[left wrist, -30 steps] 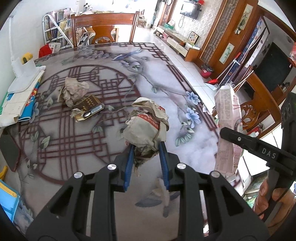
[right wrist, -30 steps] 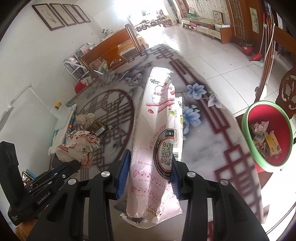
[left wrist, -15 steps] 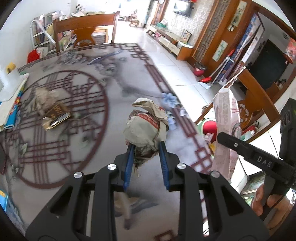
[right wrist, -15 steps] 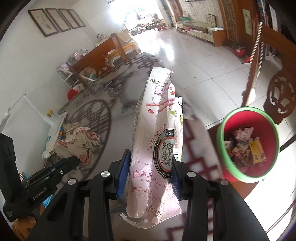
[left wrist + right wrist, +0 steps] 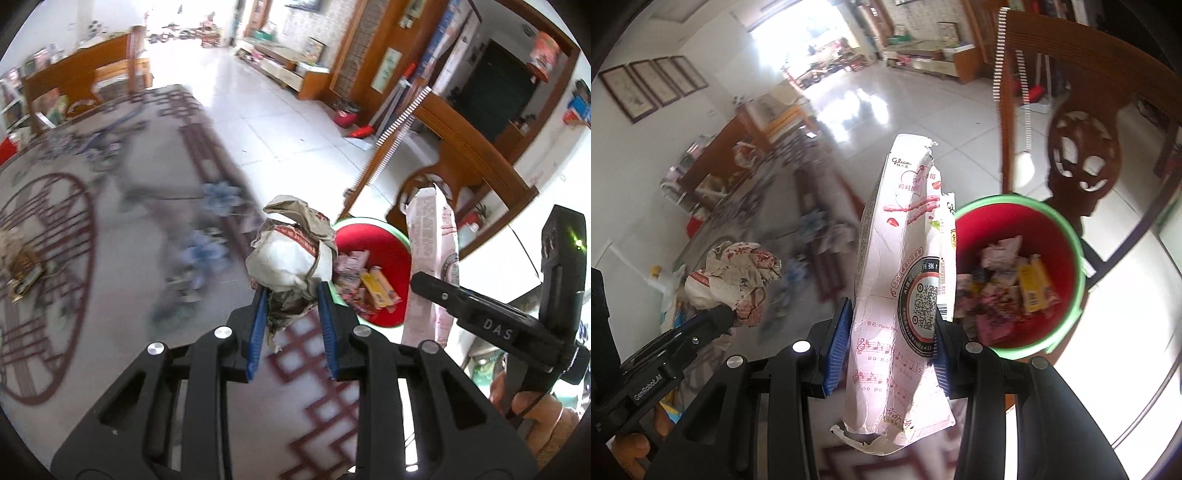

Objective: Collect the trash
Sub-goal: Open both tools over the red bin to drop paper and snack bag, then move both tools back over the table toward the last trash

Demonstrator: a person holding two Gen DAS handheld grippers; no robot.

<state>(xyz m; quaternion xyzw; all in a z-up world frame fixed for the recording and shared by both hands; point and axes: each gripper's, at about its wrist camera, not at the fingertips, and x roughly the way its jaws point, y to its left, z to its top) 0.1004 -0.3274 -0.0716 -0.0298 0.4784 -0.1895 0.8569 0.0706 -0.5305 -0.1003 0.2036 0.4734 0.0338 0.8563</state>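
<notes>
Past the table (image 5: 110,295) edge, at about two o'clock from my left claw (image 5: 291,317), stands the bin (image 5: 1067,236), red inside with a green rim and already part full of wrappers. To finish this carry well, I judge that I should bring each load right over the mouth before letting go, clear of the rim, and drop the tall pack end-first so it does not catch on the edge or tip out; the chair (image 5: 1082,155) just behind the bin at twelve o'clock leaves little room to overshoot. My right claw (image 5: 886,339) pinches the pack (image 5: 905,280), a long pink snack bag standing upright between the blue pads, its top reaching toward twelve o'clock and its right side overlapping the bin's left rim in my view. My left claw is pressed onto the wad (image 5: 295,254), a crumpled paper wrapper, which hangs at the table edge with the bin just behind it at three o'clock. More scraps (image 5: 22,266) lie on the table far off at nine o'clock. Compared with a second ago, both grips are unchanged, but the bin, then off to the side or out of sight, now sits close ahead of both claws.
</notes>
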